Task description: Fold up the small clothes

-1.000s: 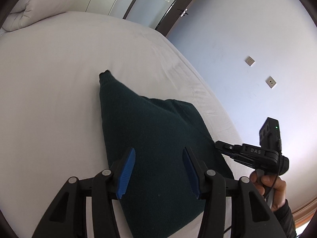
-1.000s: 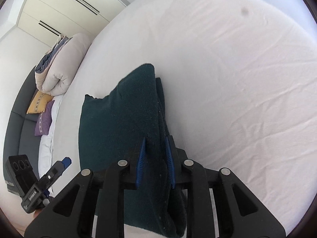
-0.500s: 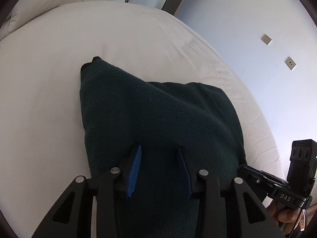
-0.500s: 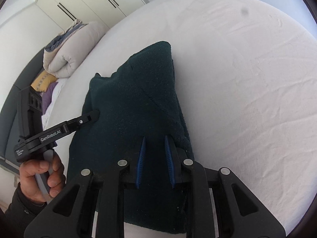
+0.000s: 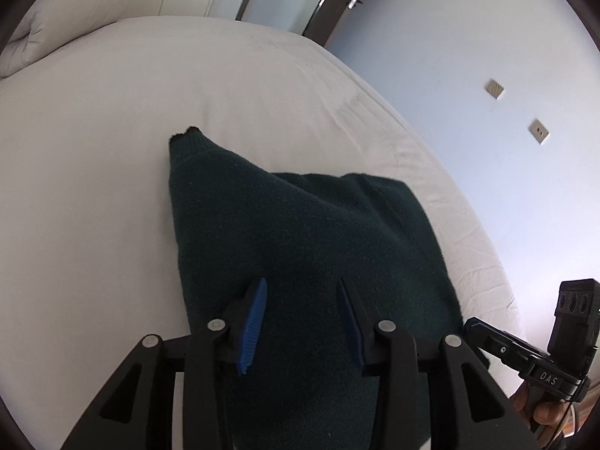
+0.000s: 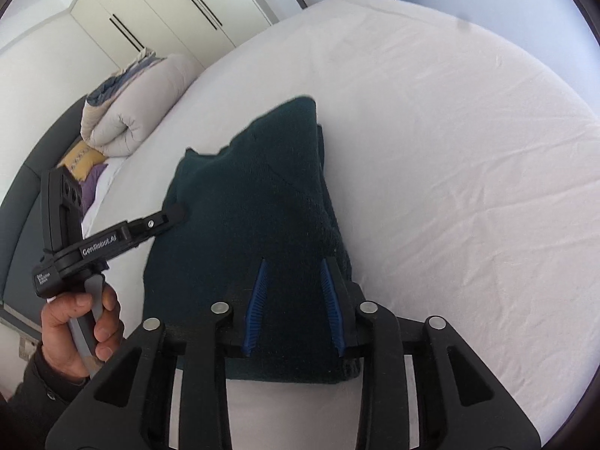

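Note:
A dark green knit garment (image 5: 311,255) lies folded on the white bed; in the right wrist view (image 6: 258,210) it is a thick stacked shape. My left gripper (image 5: 302,288) hovers over its near part with jaws apart and nothing between them. It also shows in the right wrist view (image 6: 176,214), at the garment's left edge. My right gripper (image 6: 292,266) is over the garment's near right corner, jaws parted, holding nothing. It shows at the lower right of the left wrist view (image 5: 473,324).
The white bed sheet (image 6: 450,150) spreads wide to the right and beyond the garment. A rolled duvet (image 6: 138,108) and pillows (image 6: 88,167) lie at the head of the bed. A wall (image 5: 487,75) with sockets runs along the bed's right side.
My right gripper was shut on the garment and has opened and let it go. The garment has settled flat on the bed. My left gripper has pulled back a little.

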Action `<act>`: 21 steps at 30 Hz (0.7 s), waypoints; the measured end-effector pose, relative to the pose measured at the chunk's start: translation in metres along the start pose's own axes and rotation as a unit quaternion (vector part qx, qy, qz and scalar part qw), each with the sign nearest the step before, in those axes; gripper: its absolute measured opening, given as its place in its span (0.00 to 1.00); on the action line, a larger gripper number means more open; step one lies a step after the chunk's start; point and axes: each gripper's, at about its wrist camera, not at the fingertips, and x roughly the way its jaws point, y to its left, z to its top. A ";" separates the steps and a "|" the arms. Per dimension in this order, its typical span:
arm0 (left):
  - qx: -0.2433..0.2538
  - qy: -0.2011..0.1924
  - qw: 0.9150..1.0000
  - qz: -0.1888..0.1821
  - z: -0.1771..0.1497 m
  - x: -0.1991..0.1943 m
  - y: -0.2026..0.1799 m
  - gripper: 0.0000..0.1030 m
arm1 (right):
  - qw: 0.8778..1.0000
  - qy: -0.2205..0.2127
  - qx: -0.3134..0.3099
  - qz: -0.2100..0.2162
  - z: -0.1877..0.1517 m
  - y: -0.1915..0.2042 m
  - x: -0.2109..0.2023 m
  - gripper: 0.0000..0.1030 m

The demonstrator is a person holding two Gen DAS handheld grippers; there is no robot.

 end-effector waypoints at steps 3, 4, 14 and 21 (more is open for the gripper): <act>-0.020 -0.065 0.997 0.028 -0.005 -0.036 0.015 0.99 | 0.999 -0.034 0.015 -0.004 0.010 -0.005 -0.019 0.77; -0.025 -0.063 0.997 0.029 -0.007 -0.039 0.022 0.99 | 0.999 -0.027 0.019 0.000 0.015 -0.007 -0.019 0.77; -0.107 0.077 0.990 -0.042 -0.024 0.014 0.058 0.79 | 0.984 0.116 0.102 0.093 0.045 -0.038 0.071 0.75; -0.075 0.103 0.991 -0.025 -0.011 0.035 0.044 0.66 | 0.983 0.161 0.051 0.073 0.061 -0.014 0.116 0.53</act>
